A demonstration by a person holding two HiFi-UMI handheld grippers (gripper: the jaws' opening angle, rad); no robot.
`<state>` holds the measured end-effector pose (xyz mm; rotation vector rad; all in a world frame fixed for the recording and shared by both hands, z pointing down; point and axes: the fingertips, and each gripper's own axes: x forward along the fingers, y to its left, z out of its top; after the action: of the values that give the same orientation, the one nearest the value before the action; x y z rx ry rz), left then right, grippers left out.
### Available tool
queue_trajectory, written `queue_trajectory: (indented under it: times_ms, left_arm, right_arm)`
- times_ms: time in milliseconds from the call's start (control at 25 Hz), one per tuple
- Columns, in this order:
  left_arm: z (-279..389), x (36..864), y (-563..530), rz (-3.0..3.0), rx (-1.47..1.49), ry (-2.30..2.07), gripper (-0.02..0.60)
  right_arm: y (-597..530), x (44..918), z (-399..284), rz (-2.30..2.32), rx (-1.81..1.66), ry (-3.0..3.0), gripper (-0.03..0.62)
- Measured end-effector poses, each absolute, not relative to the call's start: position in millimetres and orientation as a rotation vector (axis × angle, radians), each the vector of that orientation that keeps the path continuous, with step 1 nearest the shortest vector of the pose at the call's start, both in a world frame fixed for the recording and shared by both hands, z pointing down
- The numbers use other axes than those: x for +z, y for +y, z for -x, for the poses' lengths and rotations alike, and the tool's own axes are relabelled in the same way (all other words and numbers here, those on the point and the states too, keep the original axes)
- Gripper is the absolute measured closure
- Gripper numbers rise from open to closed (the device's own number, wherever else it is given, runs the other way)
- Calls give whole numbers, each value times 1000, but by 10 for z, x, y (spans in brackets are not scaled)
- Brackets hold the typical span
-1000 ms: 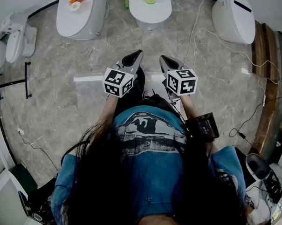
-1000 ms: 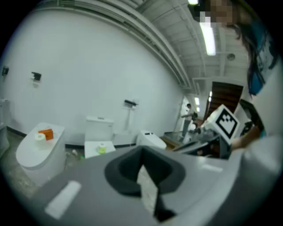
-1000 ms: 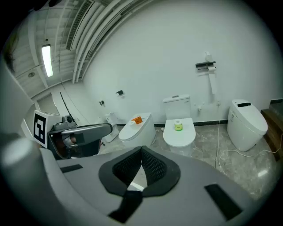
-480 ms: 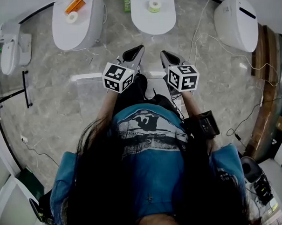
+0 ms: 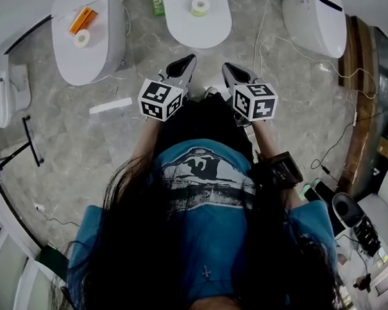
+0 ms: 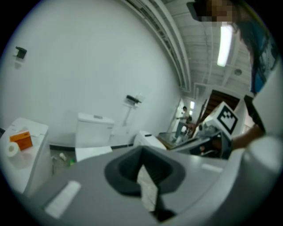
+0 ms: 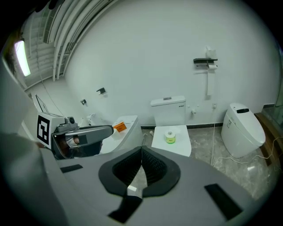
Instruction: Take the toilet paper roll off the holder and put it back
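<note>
Currently | step: approach, I judge, nothing taken | my left claw [image 5: 190, 57] and right claw [image 5: 227, 67] both closed, empty | toilet paper roll [image 7: 212, 66] on wall holder [image 7: 203, 61], well ahead | next: close in, open one claw

We look down on a grey, marble-veined floor [image 5: 59, 163]. Three white toilets stand ahead of us: one at eleven o'clock [image 5: 109, 39], one at twelve [image 5: 198, 32], one at one o'clock [image 5: 316, 20]. Thin white cables [image 5: 261, 39] trail over the floor between the last two. A brown wooden edge [image 5: 359, 112] runs along at three o'clock, and a black metal rail [image 5: 30, 136] stands at nine. The wall [image 7: 146, 53] behind the toilets is plain white, and a tube light [image 6: 224, 44] glows on the slatted ceiling [image 6: 190, 35].
</note>
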<state>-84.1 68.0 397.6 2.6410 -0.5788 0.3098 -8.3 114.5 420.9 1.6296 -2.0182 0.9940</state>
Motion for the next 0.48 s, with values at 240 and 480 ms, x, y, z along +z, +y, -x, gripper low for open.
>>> queue_trajectory:
  times_ms: [240, 480]
  left_arm:
    - [731, 4021, 486, -2632, 321, -594, 581]
    - [702, 4137, 20, -2609, 329, -673, 581]
  right_arm:
    - [931, 4316, -23, -1580, 1054, -2027, 579]
    - [375, 4416, -91, -1506, 1009, -2072, 579]
